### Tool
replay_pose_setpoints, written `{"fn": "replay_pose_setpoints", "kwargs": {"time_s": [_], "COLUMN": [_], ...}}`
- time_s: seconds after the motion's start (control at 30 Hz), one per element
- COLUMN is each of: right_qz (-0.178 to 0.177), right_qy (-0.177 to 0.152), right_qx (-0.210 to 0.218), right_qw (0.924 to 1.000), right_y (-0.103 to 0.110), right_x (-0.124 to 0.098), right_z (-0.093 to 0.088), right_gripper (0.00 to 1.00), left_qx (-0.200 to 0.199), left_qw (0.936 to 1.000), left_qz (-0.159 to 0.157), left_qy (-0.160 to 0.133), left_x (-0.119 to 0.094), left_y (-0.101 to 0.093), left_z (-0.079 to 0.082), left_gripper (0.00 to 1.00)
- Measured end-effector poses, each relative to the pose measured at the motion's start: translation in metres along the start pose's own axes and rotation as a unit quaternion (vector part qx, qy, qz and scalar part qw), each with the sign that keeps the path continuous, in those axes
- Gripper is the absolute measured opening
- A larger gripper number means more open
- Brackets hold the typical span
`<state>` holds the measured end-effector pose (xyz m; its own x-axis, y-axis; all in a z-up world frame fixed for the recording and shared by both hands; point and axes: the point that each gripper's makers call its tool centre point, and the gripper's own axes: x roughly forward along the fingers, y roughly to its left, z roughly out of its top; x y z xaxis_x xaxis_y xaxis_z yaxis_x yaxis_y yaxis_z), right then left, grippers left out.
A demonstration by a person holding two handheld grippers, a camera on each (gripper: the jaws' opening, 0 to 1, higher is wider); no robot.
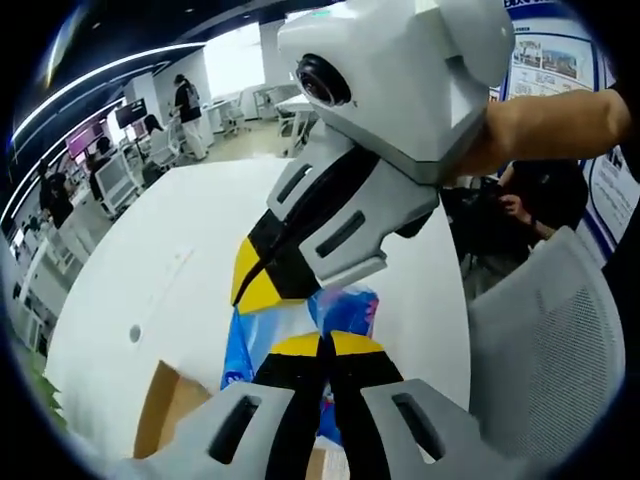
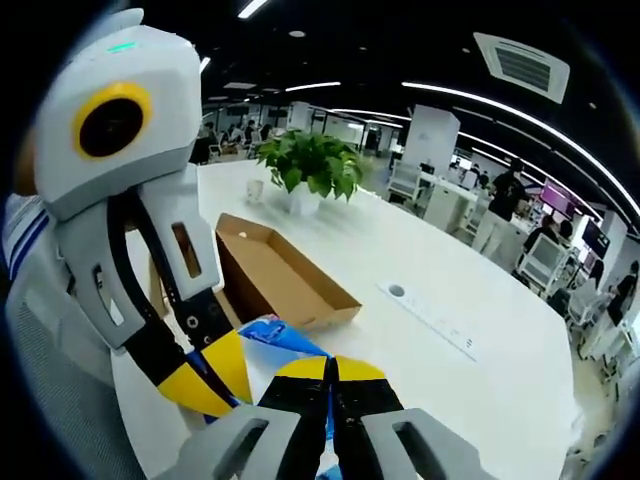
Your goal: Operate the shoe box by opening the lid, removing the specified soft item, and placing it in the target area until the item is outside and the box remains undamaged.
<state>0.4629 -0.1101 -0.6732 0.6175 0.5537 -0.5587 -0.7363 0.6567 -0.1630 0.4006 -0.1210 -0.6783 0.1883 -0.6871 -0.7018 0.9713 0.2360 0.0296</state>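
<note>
A soft blue and white packet [image 1: 352,306] hangs above the white table [image 1: 190,250], held between both grippers. My left gripper [image 1: 326,348] is shut on its near edge, yellow tips pressed together. The right gripper [image 1: 262,285] reaches down from the upper right and pinches the packet's upper left part. In the right gripper view, my right gripper [image 2: 331,369] is shut on the packet [image 2: 285,335], and the left gripper [image 2: 210,385] comes in from the left at the same packet. The open brown shoe box [image 2: 285,280] lies just behind; a corner of the box [image 1: 165,405] shows low left.
A potted green plant [image 2: 315,165] and a small cup [image 2: 255,189] stand on the table [image 2: 450,380] beyond the box. A cable socket [image 2: 397,291] sits to the right of the box. A grey mesh chair [image 1: 545,330] stands at the table's right edge. People and desks fill the background.
</note>
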Motion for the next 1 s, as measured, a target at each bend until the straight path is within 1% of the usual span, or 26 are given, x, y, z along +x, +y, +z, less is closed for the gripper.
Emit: {"fn": "replay_pose_setpoints", "kwargs": {"time_s": [0.43, 0.8, 1.0], "right_qz": [-0.015, -0.023, -0.025], "right_qy": [0.001, 0.006, 0.008], "right_qx": [0.026, 0.04, 0.046], "right_qw": [0.9995, 0.9989, 0.9986], "right_y": [-0.03, -0.054, -0.064], "right_x": [-0.019, -0.033, -0.038], "right_z": [-0.021, -0.042, -0.05], "right_gripper": [0.0, 0.0, 0.0], "left_qx": [0.006, 0.01, 0.009], "left_qw": [0.9999, 0.9997, 0.9996], "left_qz": [-0.014, -0.022, -0.027], "left_qy": [-0.004, -0.007, -0.007], "left_x": [0.029, 0.055, 0.066], "left_y": [-0.006, -0.01, -0.011], "left_z": [0.029, 0.047, 0.055], "left_gripper": [0.0, 0.0, 0.0]}}
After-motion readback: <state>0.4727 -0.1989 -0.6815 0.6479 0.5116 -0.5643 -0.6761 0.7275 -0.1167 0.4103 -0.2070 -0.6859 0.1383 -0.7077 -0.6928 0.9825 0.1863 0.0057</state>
